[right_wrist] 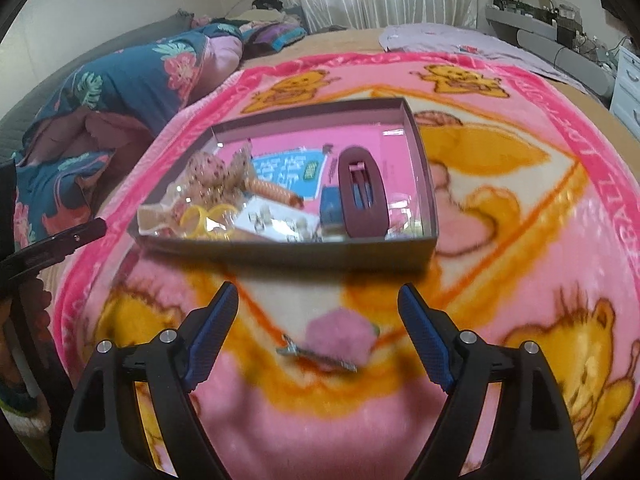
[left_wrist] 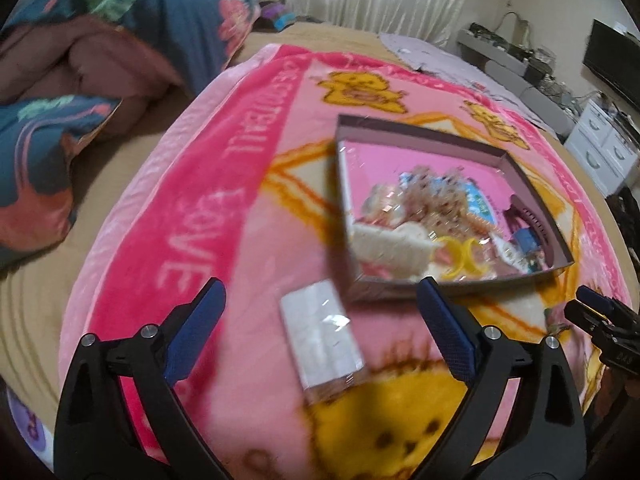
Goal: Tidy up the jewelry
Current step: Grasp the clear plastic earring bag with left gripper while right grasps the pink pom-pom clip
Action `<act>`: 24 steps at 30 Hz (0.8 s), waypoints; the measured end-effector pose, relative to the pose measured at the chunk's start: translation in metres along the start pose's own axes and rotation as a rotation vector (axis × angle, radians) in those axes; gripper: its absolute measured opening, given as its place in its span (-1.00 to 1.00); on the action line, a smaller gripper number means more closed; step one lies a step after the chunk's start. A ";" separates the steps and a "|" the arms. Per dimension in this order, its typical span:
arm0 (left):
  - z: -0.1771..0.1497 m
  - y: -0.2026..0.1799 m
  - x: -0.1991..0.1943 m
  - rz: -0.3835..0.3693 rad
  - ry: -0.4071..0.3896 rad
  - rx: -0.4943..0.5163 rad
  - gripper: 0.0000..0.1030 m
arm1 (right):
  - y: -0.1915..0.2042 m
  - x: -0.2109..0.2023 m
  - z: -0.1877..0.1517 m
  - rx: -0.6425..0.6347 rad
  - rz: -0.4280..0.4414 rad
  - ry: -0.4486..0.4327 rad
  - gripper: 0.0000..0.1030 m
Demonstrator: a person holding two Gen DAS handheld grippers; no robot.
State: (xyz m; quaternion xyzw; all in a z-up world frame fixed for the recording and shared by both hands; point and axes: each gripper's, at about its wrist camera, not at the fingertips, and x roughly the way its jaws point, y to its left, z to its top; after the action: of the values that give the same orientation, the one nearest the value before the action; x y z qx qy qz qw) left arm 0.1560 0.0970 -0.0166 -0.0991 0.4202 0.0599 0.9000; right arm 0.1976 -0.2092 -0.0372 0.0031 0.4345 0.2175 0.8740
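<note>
A shallow purple-walled box (left_wrist: 532, 184) (right_wrist: 422, 148) lies on a pink bear blanket and holds hair accessories: a dark red hair clip (right_wrist: 362, 192), yellow rings (right_wrist: 204, 216) (left_wrist: 460, 256), a beaded scrunchie (right_wrist: 212, 176). My left gripper (left_wrist: 320, 312) is open and empty above a clear packet with a white card (left_wrist: 320, 336) lying in front of the box. My right gripper (right_wrist: 318, 308) is open and empty above a fuzzy pink hair clip (right_wrist: 336, 336) on the blanket; it also shows in the left wrist view (left_wrist: 592, 308).
The pink blanket (left_wrist: 192, 208) (right_wrist: 540, 184) covers a tan bed. A folded blue floral quilt (left_wrist: 80, 60) (right_wrist: 120, 92) lies to the left. A lilac cloth (right_wrist: 460, 40) lies far back. White drawers (left_wrist: 604, 148) and a shelf with electronics stand at the right.
</note>
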 end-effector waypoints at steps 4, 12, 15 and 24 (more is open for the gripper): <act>-0.014 0.009 0.007 -0.026 0.057 -0.037 0.73 | 0.003 0.006 -0.007 -0.011 -0.006 0.024 0.57; -0.030 -0.003 0.033 -0.068 0.132 -0.062 0.59 | 0.009 0.024 -0.021 -0.047 -0.035 0.074 0.53; -0.033 -0.011 0.039 -0.036 0.132 -0.028 0.13 | 0.013 0.025 -0.024 -0.075 -0.058 0.063 0.02; -0.039 -0.011 0.019 -0.021 0.106 -0.006 -0.29 | 0.027 -0.001 -0.027 -0.110 0.035 0.006 -0.14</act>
State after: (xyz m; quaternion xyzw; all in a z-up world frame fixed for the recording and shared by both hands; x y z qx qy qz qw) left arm 0.1410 0.0777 -0.0547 -0.1090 0.4662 0.0464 0.8767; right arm 0.1670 -0.1903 -0.0481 -0.0380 0.4241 0.2564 0.8677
